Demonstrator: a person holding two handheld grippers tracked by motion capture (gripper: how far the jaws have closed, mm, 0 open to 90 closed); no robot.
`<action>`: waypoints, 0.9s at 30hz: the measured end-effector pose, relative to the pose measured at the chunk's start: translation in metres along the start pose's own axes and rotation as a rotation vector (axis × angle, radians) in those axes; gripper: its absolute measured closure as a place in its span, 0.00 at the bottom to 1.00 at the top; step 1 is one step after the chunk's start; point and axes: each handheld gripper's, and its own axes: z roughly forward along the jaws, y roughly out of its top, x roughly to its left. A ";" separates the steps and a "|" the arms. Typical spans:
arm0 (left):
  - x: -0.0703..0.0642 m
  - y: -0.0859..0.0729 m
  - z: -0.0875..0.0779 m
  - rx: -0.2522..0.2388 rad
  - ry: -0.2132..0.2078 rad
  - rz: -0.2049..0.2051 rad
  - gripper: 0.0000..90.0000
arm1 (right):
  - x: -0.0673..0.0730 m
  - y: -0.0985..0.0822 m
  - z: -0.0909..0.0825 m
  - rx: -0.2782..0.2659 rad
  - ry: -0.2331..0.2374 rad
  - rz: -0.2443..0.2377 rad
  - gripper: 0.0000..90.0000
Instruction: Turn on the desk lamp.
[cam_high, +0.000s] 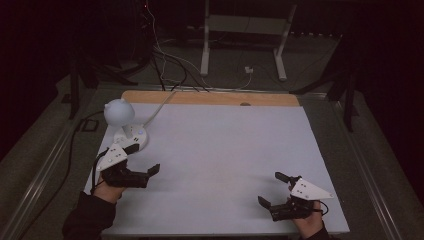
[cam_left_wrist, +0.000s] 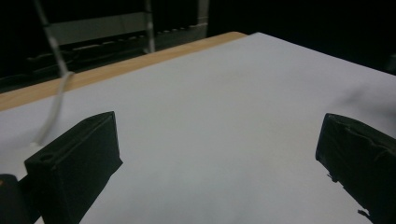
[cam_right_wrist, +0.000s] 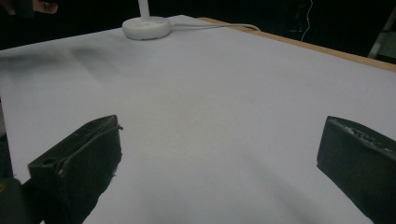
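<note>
White sheeting covers the wooden-edged table (cam_high: 280, 99). Your left gripper (cam_high: 146, 173) rests at the near left, jaws spread, holding nothing, just beside the white round-based desk lamp with globe head (cam_high: 120, 114). Your right gripper (cam_high: 270, 189) rests at the near right, jaws likewise spread and unloaded, well apart from the lamp.

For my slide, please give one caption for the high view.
Two open grippers, left and right, hover over a white table beside a desk lamp.
</note>
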 end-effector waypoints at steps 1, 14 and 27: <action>0.003 0.001 0.002 0.000 0.026 -0.018 0.00 | 0.000 0.000 0.000 0.001 0.001 0.000 0.00; 0.023 0.001 0.012 -0.013 0.174 -0.079 0.00 | 0.000 0.000 -0.001 0.001 0.003 0.007 0.00; 0.041 -0.003 0.022 -0.010 0.312 -0.146 0.01 | -0.001 0.000 -0.001 0.001 0.002 0.011 0.00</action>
